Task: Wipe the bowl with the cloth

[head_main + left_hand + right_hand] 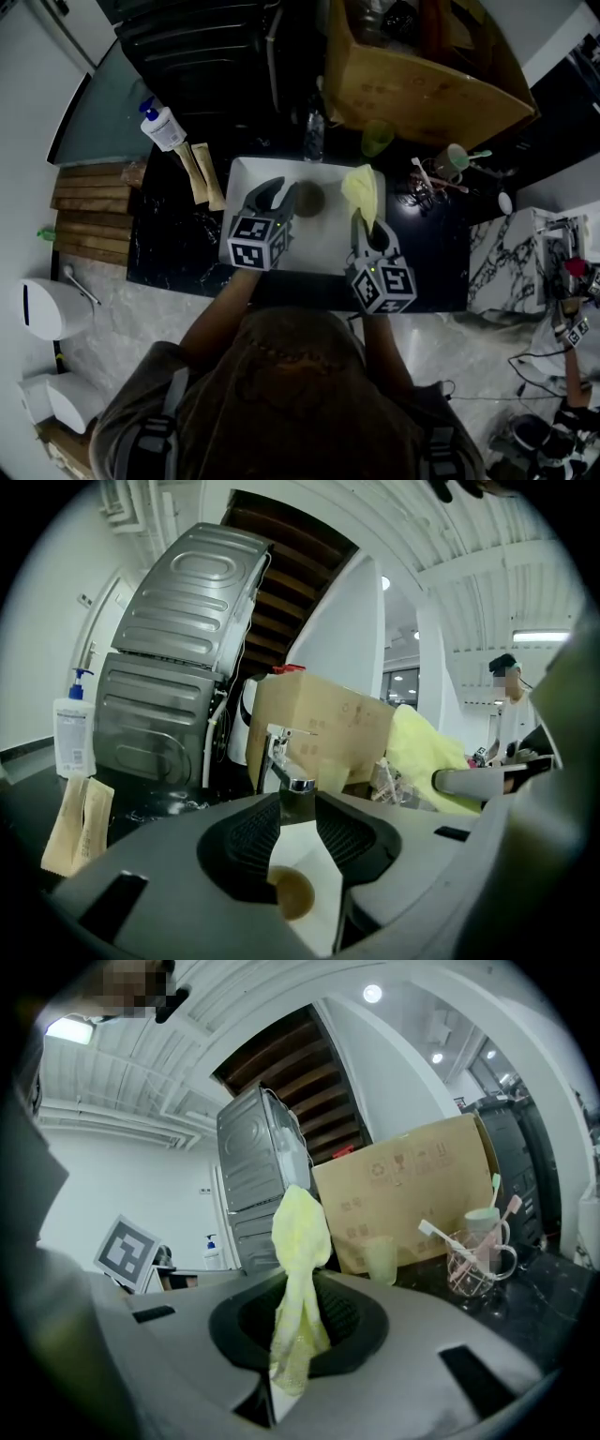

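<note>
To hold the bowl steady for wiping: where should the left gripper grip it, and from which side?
Probably the bowl at its left rim, one jaw inside, from the left: it is round, and the open left gripper faces it.

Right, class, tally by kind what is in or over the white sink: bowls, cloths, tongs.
bowl: 1
cloth: 1
tongs: 2 (left tongs, right tongs)
Total: 4
</note>
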`<state>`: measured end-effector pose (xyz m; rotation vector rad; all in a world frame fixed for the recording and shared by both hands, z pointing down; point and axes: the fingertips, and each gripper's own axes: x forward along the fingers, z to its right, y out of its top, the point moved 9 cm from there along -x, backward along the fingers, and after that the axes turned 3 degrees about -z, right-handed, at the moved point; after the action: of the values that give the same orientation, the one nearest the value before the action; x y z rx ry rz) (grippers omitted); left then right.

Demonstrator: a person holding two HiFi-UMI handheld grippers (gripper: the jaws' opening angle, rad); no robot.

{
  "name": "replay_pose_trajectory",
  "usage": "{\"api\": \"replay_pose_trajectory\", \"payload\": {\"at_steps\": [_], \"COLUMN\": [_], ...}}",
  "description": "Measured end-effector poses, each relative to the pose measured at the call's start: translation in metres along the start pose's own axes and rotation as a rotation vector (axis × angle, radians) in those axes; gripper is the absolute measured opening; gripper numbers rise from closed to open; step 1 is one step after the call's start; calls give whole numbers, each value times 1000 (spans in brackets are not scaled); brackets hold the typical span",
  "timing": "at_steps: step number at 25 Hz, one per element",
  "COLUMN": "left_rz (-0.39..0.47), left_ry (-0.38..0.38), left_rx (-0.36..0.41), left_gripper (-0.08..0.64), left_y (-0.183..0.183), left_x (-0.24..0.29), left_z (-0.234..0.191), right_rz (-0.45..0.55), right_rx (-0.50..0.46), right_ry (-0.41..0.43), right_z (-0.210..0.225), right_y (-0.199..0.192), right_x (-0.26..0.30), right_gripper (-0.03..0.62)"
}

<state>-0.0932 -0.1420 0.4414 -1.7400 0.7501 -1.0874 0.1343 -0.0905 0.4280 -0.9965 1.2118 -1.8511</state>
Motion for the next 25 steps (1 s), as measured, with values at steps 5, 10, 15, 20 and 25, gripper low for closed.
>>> {"api": "replay_pose_trajectory", "payload": {"at_steps": [5, 10, 15, 20, 25], "left_rz": [-74, -197, -321, -404, -532], "left_ry": [28, 34, 68, 81, 135], "left_rx": [-35, -95, -94, -144, -170], "left_gripper": [129, 129, 129, 130, 130], "left_y": [-15, -39, -75, -102, -135], "left_x": [27, 55, 79, 98, 105], "left_z": [-18, -35, -49, -53, -65], "right_rz": [-15, -27, -40, -51, -60], "right_rx": [0, -1, 4, 8, 7], "right_ry": [7, 18, 11, 4, -10], "right_z": [-1, -3, -1, 3, 5], "right_y": [0, -2, -4, -4, -5], "right_x": [8, 13, 15, 17, 19], "right_gripper": [31, 31, 31, 31, 31]}}
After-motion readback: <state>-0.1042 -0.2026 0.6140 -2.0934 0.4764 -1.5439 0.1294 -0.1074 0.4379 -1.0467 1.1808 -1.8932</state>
